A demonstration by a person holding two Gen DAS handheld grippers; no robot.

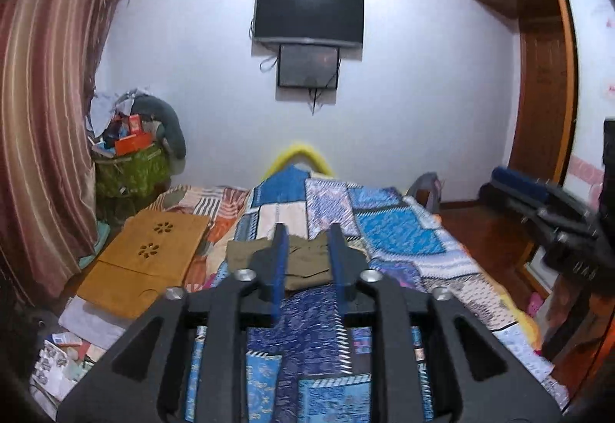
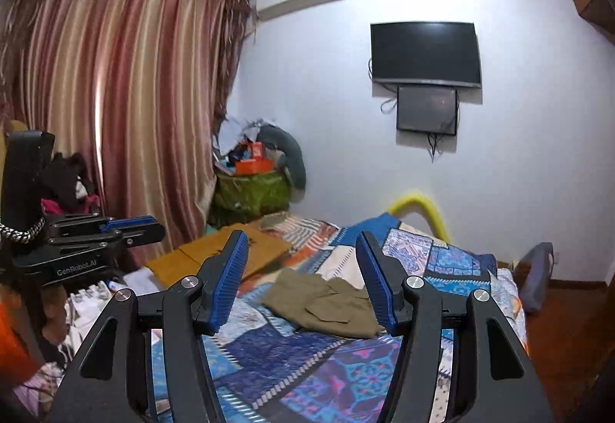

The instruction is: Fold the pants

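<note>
- Black linkage arms fill the near edge of both views and cover much of the quilt below them.
- Left tongs: the blue fingers stand apart with nothing between them, released, held above the bed. Motion blur smears their lower ends.
- Right tongs: spread wide, released, empty. The ribbed blue pads face each other over the quilt.
- Pants: olive, lying in a flat folded bundle on the quilt, mid-bed, beyond both tongs and touched by neither. In the left view the fingers hide part of the pants; how many layers are stacked cannot be told.
- From the right view the left tongs show side-on at the left edge, partly cut off; a chain hangs by the handle.
- From the left view the right tongs are blurred at the right edge.
- Board: tan, with two flower cut-outs, lying on the left of the bed; its near edge overlaps things that are too blurred to name.
- Heap in the far left corner: a green bag with an orange box on top; the rest is unclear.
- TV on the far wall, dark, with a smaller screen just under it; cables dangle below.
- Curtain on the left, wardrobe on the right, both cut by the lens rim.
- Yellow tube arches at the bed's far end, its lower part hidden by bedding.
</note>
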